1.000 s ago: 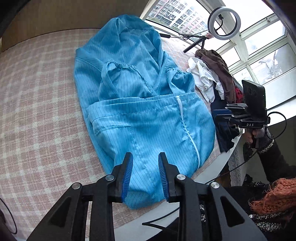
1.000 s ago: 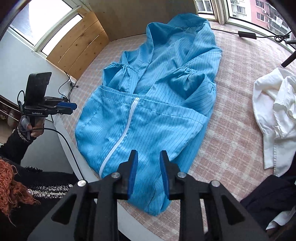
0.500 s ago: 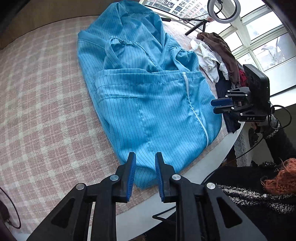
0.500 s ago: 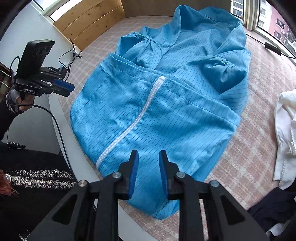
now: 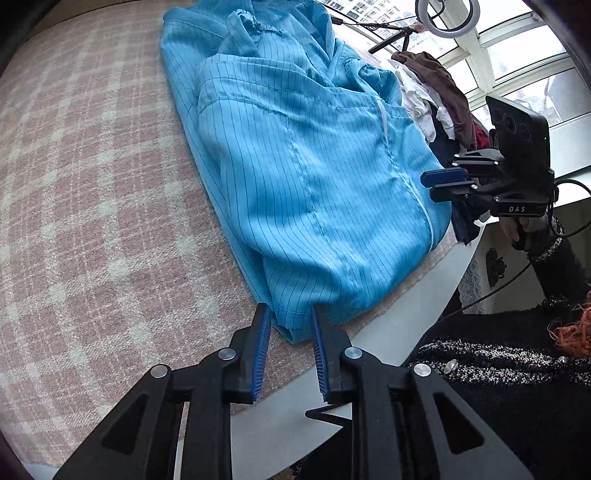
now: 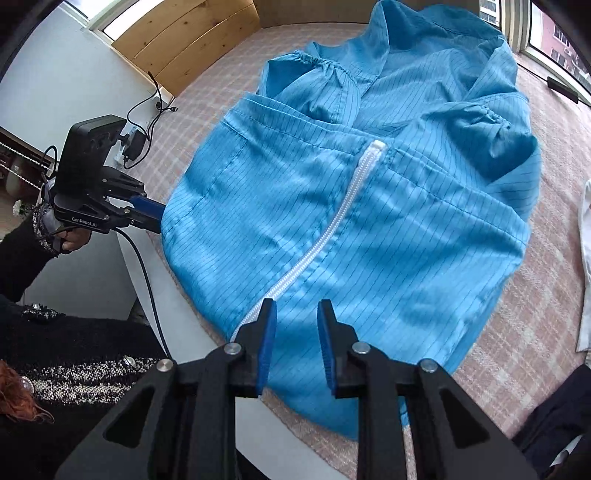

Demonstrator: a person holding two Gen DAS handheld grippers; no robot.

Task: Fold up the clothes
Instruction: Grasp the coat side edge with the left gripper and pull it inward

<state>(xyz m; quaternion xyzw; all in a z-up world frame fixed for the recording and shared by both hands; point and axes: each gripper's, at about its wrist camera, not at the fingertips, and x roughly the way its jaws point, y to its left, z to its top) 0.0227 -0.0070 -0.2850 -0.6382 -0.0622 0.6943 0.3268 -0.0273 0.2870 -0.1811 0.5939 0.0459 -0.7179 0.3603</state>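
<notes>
A blue pinstriped zip-front garment [image 5: 310,155] [image 6: 369,206] lies on the checked pink cloth, its lower half folded up over the sleeves. A white zipper [image 6: 325,243] runs down its front. My left gripper [image 5: 291,325] is open, its blue pads on either side of the garment's near left corner at the table edge. My right gripper [image 6: 296,321] is open too, low over the near fold just right of the zipper's lower end. Each gripper shows in the other's view, held in a hand: the right gripper [image 5: 443,184] and the left gripper [image 6: 144,212].
A pile of white, brown and dark clothes [image 5: 436,92] lies at the table's right side, with a white shirt [image 6: 585,266] beside the garment. A ring light [image 5: 447,18] stands by the window. The grey table edge [image 5: 388,332] runs close below the grippers. A person's dark knit sleeve [image 6: 22,254] is at left.
Both grippers have dropped lower and moved in on the garment's near edge. The left one has come down around the near left corner; the right has closed in beside the zipper's end.
</notes>
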